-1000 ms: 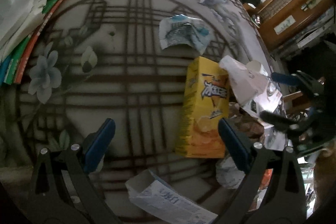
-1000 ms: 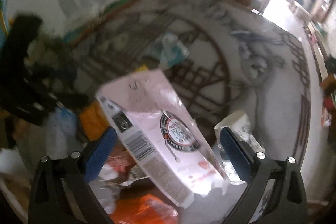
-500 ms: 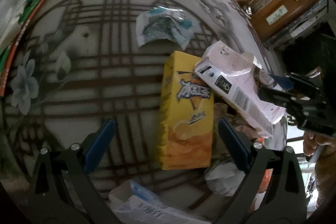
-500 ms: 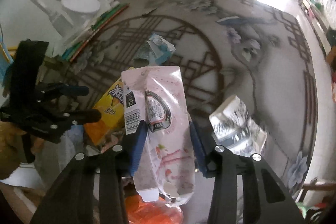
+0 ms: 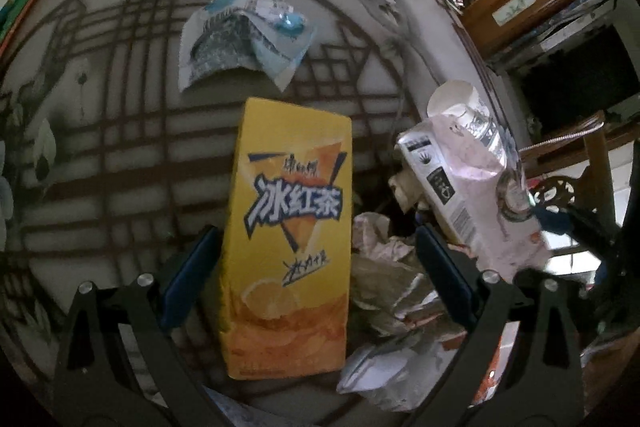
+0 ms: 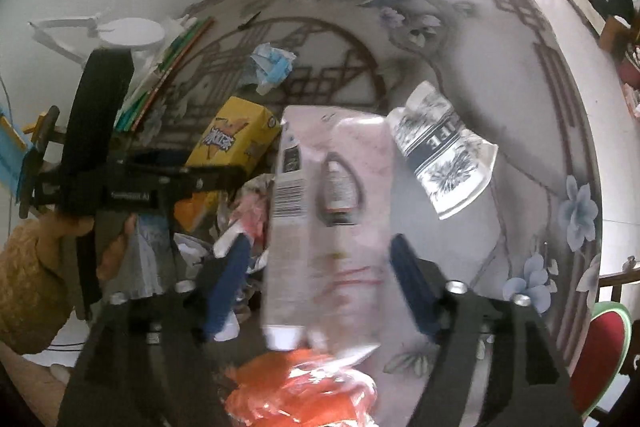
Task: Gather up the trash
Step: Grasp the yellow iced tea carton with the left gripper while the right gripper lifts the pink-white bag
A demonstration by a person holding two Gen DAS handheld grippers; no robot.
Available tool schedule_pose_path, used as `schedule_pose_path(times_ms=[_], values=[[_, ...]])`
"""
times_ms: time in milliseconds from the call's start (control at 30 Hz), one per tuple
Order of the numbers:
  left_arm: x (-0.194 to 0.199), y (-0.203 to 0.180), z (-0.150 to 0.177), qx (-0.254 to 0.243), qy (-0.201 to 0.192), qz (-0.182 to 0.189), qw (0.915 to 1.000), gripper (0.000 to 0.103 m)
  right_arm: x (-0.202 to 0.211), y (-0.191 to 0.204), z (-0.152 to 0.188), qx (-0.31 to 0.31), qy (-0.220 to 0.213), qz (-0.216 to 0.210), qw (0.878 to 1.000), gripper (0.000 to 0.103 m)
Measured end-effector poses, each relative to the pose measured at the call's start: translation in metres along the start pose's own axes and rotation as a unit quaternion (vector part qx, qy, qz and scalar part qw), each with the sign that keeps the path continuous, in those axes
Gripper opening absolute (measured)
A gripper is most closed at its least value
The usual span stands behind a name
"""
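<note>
A yellow iced-tea carton lies flat on the patterned round table. My left gripper is open just above it, its left finger beside the carton's edge and its right finger over crumpled paper. In the right wrist view a pink pouch hangs blurred between the fingers of my right gripper. Its jaws are opening and small gaps show at both pads. Below the pouch is an orange bag. The pouch also shows at the right of the left wrist view.
A crumpled blue-and-white wrapper lies further out on the table. A black-and-white floral packet lies right of the pouch. Green and orange books and a white lamp stand at the left edge. A red chair is by the table's rim.
The right gripper closed on the pink pouch, carried it toward the orange bag and has now spread its jaws. The left gripper moved in over the yellow carton.
</note>
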State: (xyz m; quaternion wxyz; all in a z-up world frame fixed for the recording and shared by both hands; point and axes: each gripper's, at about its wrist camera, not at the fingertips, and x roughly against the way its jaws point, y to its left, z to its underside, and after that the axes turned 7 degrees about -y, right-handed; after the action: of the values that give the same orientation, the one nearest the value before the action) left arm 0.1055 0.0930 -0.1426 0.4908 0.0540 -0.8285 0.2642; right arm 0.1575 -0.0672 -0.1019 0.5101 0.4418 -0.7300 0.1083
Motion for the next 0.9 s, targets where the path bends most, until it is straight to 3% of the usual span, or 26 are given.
schedule_pose_path(times_ms=[167, 267, 367, 500, 633, 733, 767, 800, 833, 900], values=[[0.002, 0.003, 0.000, 0.004, 0.004, -0.008, 1.0000, 0.095, 0.003, -0.005, 0.000, -0.030, -0.017, -0.030, 0.999, 0.080], [0.003, 0.005, 0.004, 0.005, 0.004, -0.010, 0.9999, 0.095, 0.025, -0.005, -0.001, -0.051, -0.070, -0.081, 0.993, 0.081], [0.000, 0.007, 0.007, 0.005, 0.007, -0.019, 0.9998, 0.095, 0.051, -0.002, -0.001, -0.065, -0.124, -0.125, 0.982, 0.089], [0.000, 0.003, 0.006, 0.005, 0.004, -0.010, 0.9999, 0.095, 0.057, 0.001, -0.005, -0.056, -0.126, -0.116, 0.984, 0.089], [-0.009, -0.011, 0.003, -0.019, 0.015, -0.020, 0.9995, 0.095, 0.047, -0.003, -0.005, -0.053, -0.102, -0.060, 0.992, 0.089], [-0.014, -0.016, 0.004, -0.034, 0.011, -0.035, 0.9987, 0.092, 0.051, -0.004, -0.002, -0.061, -0.119, -0.095, 0.986, 0.089], [-0.014, -0.015, 0.003, -0.032, 0.008, -0.036, 0.9988, 0.083, 0.056, -0.002, -0.001, -0.059, -0.132, -0.110, 0.983, 0.089], [-0.011, -0.013, 0.003, -0.029, 0.001, -0.035, 0.9989, 0.067, 0.062, 0.001, -0.002, -0.053, -0.147, -0.123, 0.980, 0.089], [-0.011, -0.011, 0.002, -0.029, -0.002, -0.037, 0.9989, 0.061, 0.071, 0.007, -0.002, -0.038, -0.168, -0.133, 0.976, 0.089], [-0.009, -0.006, 0.000, -0.024, -0.001, -0.022, 0.9995, 0.061, 0.082, 0.016, -0.004, -0.013, -0.189, -0.139, 0.972, 0.089]])
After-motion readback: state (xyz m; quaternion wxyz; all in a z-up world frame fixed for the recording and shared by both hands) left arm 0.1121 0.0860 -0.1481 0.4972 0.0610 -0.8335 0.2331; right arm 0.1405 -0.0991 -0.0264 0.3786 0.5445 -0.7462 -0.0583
